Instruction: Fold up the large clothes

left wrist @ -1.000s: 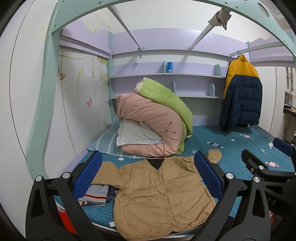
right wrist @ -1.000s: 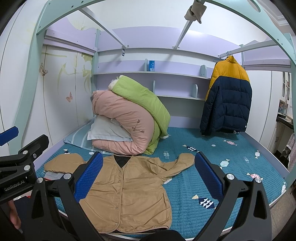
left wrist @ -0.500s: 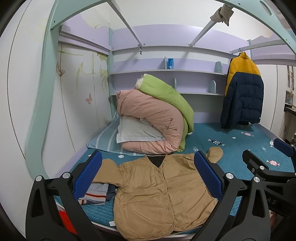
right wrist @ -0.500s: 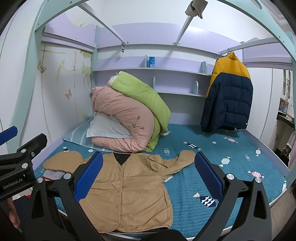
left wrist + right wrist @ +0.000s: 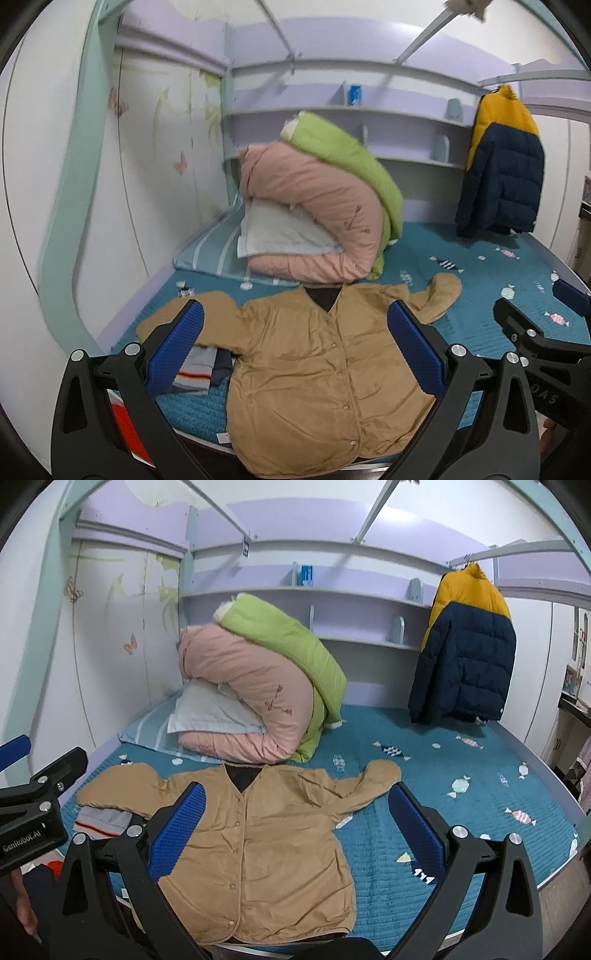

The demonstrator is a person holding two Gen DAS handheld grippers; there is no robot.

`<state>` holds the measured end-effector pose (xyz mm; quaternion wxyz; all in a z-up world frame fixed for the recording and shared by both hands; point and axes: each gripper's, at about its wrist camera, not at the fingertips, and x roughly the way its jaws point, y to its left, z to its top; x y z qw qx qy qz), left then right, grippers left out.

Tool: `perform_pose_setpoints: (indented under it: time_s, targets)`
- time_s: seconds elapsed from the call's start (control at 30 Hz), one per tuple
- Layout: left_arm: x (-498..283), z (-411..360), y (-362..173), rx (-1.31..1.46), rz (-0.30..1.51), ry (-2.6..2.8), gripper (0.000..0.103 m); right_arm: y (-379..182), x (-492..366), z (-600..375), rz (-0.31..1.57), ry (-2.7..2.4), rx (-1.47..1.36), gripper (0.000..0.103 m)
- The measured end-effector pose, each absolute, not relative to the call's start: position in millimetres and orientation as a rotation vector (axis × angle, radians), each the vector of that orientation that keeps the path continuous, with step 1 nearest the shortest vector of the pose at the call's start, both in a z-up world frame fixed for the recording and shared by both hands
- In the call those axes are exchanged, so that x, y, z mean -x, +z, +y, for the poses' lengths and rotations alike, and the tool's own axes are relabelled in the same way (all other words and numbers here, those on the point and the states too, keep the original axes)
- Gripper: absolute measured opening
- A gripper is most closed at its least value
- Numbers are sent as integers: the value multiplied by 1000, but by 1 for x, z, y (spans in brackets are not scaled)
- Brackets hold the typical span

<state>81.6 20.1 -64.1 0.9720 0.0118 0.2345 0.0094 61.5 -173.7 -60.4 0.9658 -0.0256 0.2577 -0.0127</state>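
Note:
A tan button-front jacket (image 5: 325, 373) lies flat and face up on the teal bed (image 5: 491, 295), sleeves spread to both sides, hem at the near edge. It also shows in the right wrist view (image 5: 266, 834). My left gripper (image 5: 295, 350) is open and empty, held above the near edge over the jacket. My right gripper (image 5: 295, 830) is open and empty too, above the jacket's lower right part. The right gripper's body shows at the right in the left wrist view (image 5: 535, 339), and the left gripper's body at the left in the right wrist view (image 5: 37, 797).
A folded striped garment (image 5: 201, 369) lies under the jacket's left sleeve. Rolled pink and green duvets (image 5: 317, 218) with a pillow sit at the back left. A yellow and navy puffer jacket (image 5: 467, 653) hangs at the back right. Shelves line the back wall.
Both grippers have moved closer to the bed and the views tilted down a little, so the jacket looks larger. Both stay open and empty.

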Motion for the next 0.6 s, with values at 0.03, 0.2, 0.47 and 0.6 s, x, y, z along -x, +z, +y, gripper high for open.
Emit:
perform_pose_setpoints:
  time_s: [0.03,0.2,0.47,0.6]
  targets:
    - [-90,24,-70,-17,491,22,99,-65,-67,-172,531,-26,53,96]
    - [-137,56,-113,17,587,73,99,-107,-114,-153,614,6,57,96]
    - [-219,178,-197,236,783,113,99,-191,-210,-93,766,164,32,96]
    - [-253,286,-247,468,876,209,99,-233,-250,-63,851,218,6,96]
